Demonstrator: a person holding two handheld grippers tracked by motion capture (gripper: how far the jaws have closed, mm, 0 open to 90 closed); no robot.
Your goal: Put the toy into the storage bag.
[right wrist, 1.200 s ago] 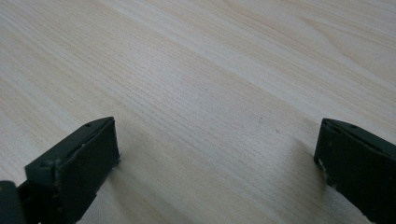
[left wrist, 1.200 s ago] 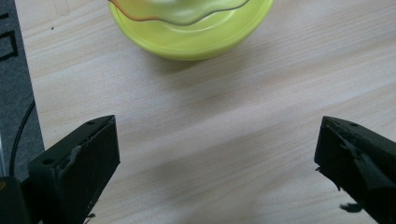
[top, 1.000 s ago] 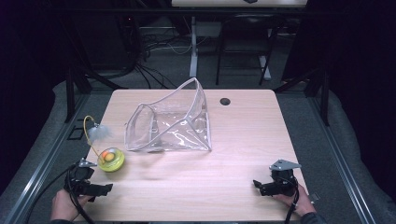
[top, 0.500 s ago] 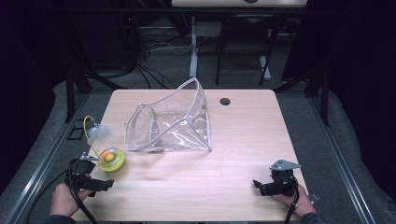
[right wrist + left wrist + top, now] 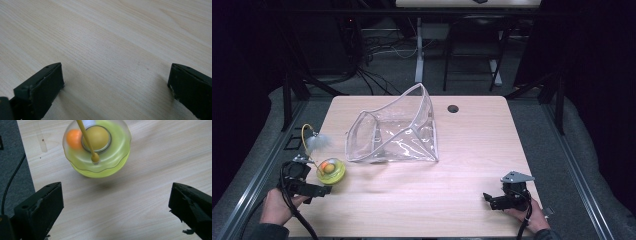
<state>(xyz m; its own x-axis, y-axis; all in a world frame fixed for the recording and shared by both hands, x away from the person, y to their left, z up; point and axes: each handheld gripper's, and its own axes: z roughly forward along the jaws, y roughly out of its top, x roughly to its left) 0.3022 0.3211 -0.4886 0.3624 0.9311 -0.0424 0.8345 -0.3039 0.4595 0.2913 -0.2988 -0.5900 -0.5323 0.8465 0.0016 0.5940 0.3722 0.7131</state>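
A round yellow-green toy (image 5: 330,170) with a clear domed top and an orange ball inside sits near the table's left edge. A thin yellow wand rises from it and ends in a white feather (image 5: 318,142). My left gripper (image 5: 314,179) is just in front of and to the left of the toy, a short way off it. In the left gripper view the toy (image 5: 97,152) lies ahead of my left gripper (image 5: 115,207), whose jaws stand open and wide apart. My right gripper (image 5: 490,199) rests at the front right, open over bare wood (image 5: 115,87).
A large clear plastic pouch (image 5: 392,132) stands open in the middle of the wooden table (image 5: 472,150). A black grommet hole (image 5: 453,108) is at the back. The table's left edge runs close beside the toy, with dark floor and cables beyond it.
My left gripper has edged a little forward toward the toy. The right gripper, the toy and the pouch have stayed put.
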